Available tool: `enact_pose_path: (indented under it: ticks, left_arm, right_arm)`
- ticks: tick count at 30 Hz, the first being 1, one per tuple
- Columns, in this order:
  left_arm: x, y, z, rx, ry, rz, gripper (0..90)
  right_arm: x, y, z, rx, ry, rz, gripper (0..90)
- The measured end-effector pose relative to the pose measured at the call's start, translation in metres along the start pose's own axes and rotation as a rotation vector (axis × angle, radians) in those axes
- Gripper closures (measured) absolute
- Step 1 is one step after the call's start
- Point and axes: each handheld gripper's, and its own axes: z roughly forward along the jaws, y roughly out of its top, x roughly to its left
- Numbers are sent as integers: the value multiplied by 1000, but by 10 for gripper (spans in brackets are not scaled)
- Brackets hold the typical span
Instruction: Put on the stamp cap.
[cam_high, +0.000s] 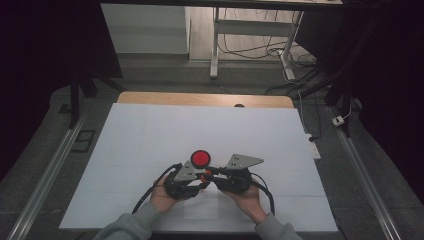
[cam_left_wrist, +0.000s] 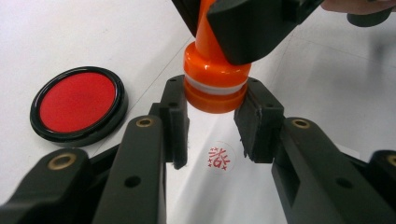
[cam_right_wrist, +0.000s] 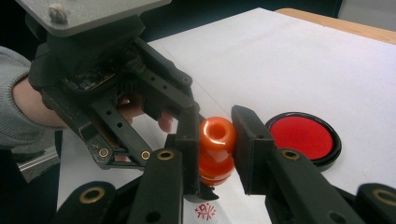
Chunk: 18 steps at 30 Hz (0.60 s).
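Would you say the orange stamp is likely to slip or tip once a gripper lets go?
The stamp looks like glossy, stiff plastic, so it may slip between the pads. Its rounded knob and narrow waist probably make it top-heavy and apt to tip. On its side it would likely roll toward the ink pad.

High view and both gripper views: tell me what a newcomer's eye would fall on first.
The orange stamp stands out, gripped at its base by the left gripper and at its knob by the right gripper, near the front middle of the white sheet. Just behind it lies the round red ink pad. Under the stamp a fresh red print marks the paper.
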Motion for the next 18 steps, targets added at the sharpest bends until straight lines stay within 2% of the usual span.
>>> enact_pose_path:
  ticks: [10,14,18]
  left_arm:
    - [0,1,-1,-1,5,4,650]
    - [-2,1,-2,2,19,28,651]
    - [-2,1,-2,4,22,26,651]
  right_arm:
    - [1,-1,2,4,0,-3,720]
    - [1,-1,2,7,5,-3,720]
    - [2,-2,1,0,3,-15,722]
